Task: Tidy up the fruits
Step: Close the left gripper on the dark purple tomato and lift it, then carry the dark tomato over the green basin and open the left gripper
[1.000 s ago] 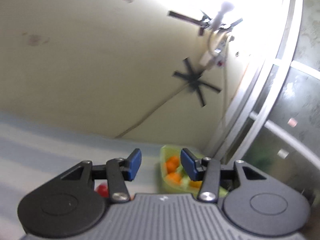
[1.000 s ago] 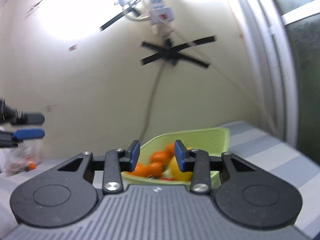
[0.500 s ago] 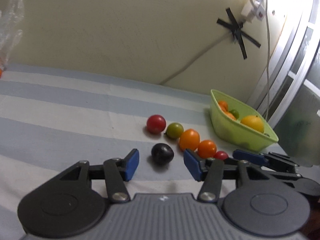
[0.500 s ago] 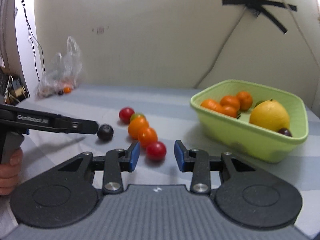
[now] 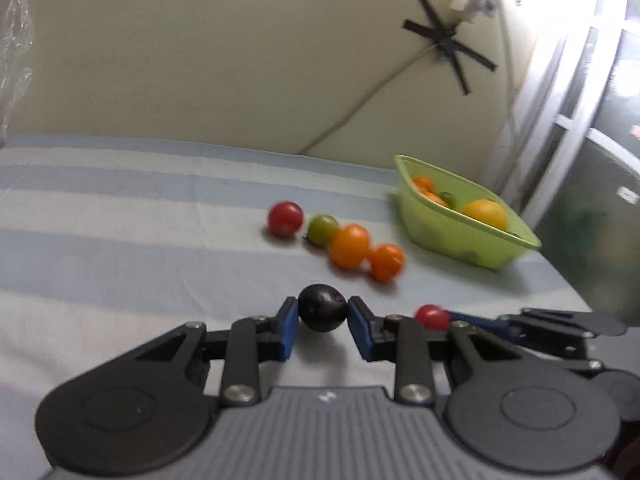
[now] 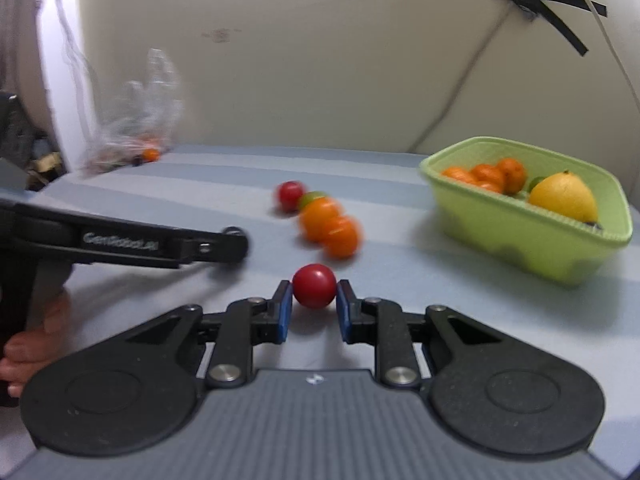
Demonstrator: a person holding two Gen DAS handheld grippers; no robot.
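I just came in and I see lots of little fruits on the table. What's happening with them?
A person is sorting fruit with a gripper in each hand. The left gripper has just closed its jaws on a dark purple fruit, and the right gripper has just closed on a small red fruit. Both fruits seem to sit on the striped cloth. A red, a green and two orange fruits wait in a row, beside a green basket already holding oranges and a lemon.

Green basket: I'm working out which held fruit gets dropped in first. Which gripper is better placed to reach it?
Probably the right. The right gripper, shut on the red tomato, sits nearer the green basket. The left gripper, shut on the dark plum, is farther left, with the right gripper between it and the basket.
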